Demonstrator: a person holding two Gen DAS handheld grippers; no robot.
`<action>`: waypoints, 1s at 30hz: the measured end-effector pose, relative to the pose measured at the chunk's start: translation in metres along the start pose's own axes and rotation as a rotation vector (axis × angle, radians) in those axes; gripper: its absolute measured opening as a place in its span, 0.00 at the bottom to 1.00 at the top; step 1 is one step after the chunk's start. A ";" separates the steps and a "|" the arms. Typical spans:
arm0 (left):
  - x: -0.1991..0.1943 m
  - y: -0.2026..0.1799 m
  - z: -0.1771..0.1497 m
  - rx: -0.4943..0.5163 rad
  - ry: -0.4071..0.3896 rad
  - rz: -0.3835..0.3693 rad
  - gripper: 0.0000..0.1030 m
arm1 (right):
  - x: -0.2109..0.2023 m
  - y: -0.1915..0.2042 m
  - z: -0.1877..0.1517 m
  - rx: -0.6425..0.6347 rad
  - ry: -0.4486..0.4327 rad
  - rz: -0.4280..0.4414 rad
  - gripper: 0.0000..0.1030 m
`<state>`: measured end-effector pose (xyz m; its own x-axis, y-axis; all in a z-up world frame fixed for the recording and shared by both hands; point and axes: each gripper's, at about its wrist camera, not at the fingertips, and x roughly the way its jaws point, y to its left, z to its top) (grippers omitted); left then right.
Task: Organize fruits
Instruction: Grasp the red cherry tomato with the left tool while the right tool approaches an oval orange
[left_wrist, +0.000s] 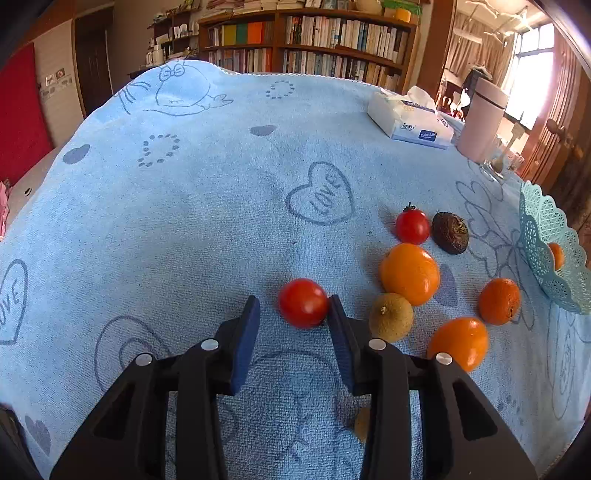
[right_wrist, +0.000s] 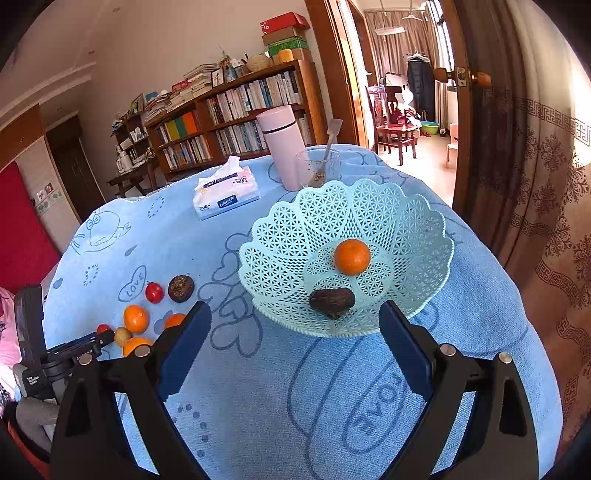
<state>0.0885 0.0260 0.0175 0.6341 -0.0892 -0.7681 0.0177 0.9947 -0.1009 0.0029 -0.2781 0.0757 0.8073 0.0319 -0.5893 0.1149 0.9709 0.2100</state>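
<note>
On the counter, over a blue towel (left_wrist: 184, 221) with hearts printed on it, the left claw (left_wrist: 294, 301) is down low with a cherry tomato (left_wrist: 303, 302) right at its tips; the right-hand pad touches the tomato, but the other pad stands clear of it with towel showing between, so I'd call that claw released, not squeezing yet. Just right of it sits the rest of the pile: a tan round fruit (left_wrist: 390, 316), a big orange (left_wrist: 410, 273), a second tomato (left_wrist: 412, 226) with its stem on, a wrinkly dark fruit (left_wrist: 450, 232), and two more oranges (left_wrist: 499, 301) nearer the edge.

The right claw (right_wrist: 295, 306) is spread wide and empty, hanging just in front of the mint lattice basket (right_wrist: 424, 236); inside that basket are a small mandarin (right_wrist: 352, 256) and a dark brown lump (right_wrist: 332, 302) near the front rim. Behind it: a tissue box (right_wrist: 225, 194), a pink tumbler (right_wrist: 280, 147) and a glass (right_wrist: 317, 166) with a spoon in it.
</note>
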 end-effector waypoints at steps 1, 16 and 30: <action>-0.002 0.001 0.000 -0.009 -0.007 -0.014 0.27 | 0.000 0.004 -0.003 -0.015 0.005 0.014 0.91; -0.030 0.016 0.003 -0.016 -0.156 0.039 0.26 | 0.022 0.086 -0.048 -0.145 0.184 0.248 0.91; -0.024 0.019 -0.001 -0.013 -0.147 0.022 0.26 | 0.087 0.156 -0.049 -0.246 0.321 0.221 0.66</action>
<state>0.0726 0.0474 0.0334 0.7407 -0.0579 -0.6693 -0.0071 0.9956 -0.0939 0.0628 -0.1123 0.0190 0.5722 0.2788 -0.7713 -0.2124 0.9587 0.1889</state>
